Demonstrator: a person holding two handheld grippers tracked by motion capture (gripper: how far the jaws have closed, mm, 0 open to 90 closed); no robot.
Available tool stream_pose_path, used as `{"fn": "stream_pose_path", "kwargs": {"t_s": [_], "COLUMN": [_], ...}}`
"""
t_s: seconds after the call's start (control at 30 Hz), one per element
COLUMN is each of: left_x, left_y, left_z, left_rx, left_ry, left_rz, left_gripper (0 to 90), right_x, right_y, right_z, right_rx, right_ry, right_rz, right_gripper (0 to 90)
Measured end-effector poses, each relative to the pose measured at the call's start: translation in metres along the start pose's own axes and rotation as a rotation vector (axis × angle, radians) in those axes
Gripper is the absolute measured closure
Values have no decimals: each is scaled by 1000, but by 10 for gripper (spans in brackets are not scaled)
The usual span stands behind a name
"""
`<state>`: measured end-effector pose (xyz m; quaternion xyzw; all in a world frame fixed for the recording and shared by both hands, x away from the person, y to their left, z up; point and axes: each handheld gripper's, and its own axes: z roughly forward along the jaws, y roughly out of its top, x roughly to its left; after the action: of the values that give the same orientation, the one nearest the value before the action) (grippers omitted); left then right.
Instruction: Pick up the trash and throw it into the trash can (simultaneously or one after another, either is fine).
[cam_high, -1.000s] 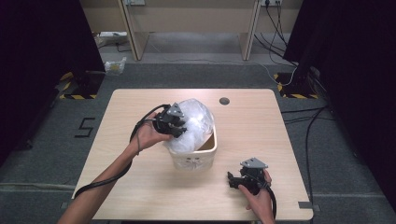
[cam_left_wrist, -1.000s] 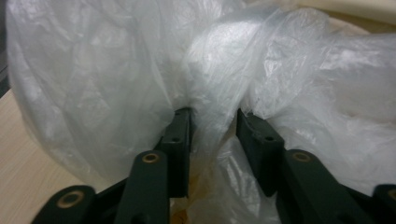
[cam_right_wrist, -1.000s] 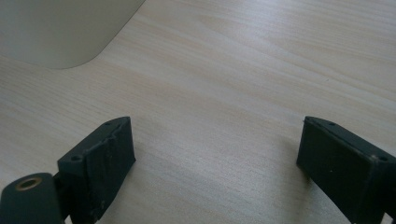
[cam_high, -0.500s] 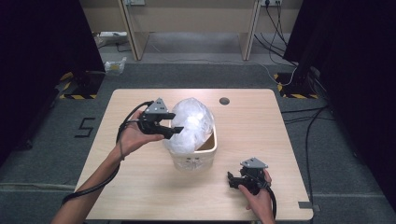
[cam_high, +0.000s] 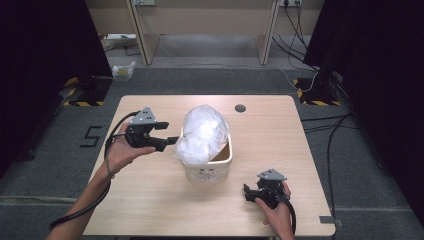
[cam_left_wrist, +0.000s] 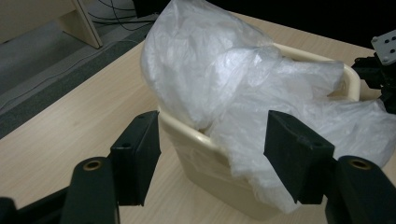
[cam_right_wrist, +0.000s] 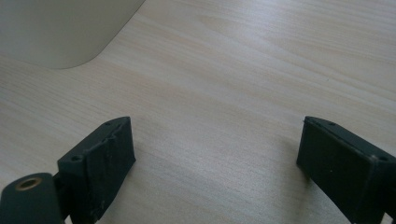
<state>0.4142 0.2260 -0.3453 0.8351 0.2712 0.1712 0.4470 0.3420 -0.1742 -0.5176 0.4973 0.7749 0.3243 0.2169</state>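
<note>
Table (cam_high: 150, 200), pale wood grain, matt: cream plastic bin (cam_high: 220, 161) w/ rounded corners sits mid-table, clear crinkly plastic bag (cam_high: 205, 131) bulging out of it and spilling over the left rim, so lining looks about half done; bag mouth not yet folded around rim. Left tongs (cam_high: 172, 141) just beside bag, jaws have just been opening, nothing between them. Right tongs (cam_high: 246, 193) low at table's near-right edge, wide apart, holding nothing.

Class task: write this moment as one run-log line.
left gripper: open, jaws just opening, beside plastic bag | bag: in bin | right gripper: open, on table
</note>
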Motion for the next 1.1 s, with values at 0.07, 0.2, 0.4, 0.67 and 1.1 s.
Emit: {"fn": "stream_pose_path", "kwargs": {"t_s": [0.07, 0.2, 0.4, 0.67, 1.1], "left_x": [2, 5, 9, 7, 3], "left_y": [-6, -18, -36, -60, -94], "left_z": [-5, -10, -15, -14, -5], "left_rx": [-3, -6, -12, -17, 2], "left_ry": [9, 16, 38, 50, 57], "left_rz": [-9, -26, -48, -77, -104], "left_gripper": [351, 350, 350, 347, 295], "right_x": [0, 0, 0, 0, 0], "right_y": [0, 0, 0, 0, 0], "right_z": [0, 0, 0, 0, 0], "right_rx": [0, -1, 0, -1, 0], "right_ry": [0, 0, 1, 0, 1], "right_rz": [2, 0, 3, 1, 3], "right_gripper": [111, 111, 111, 112, 111]}}
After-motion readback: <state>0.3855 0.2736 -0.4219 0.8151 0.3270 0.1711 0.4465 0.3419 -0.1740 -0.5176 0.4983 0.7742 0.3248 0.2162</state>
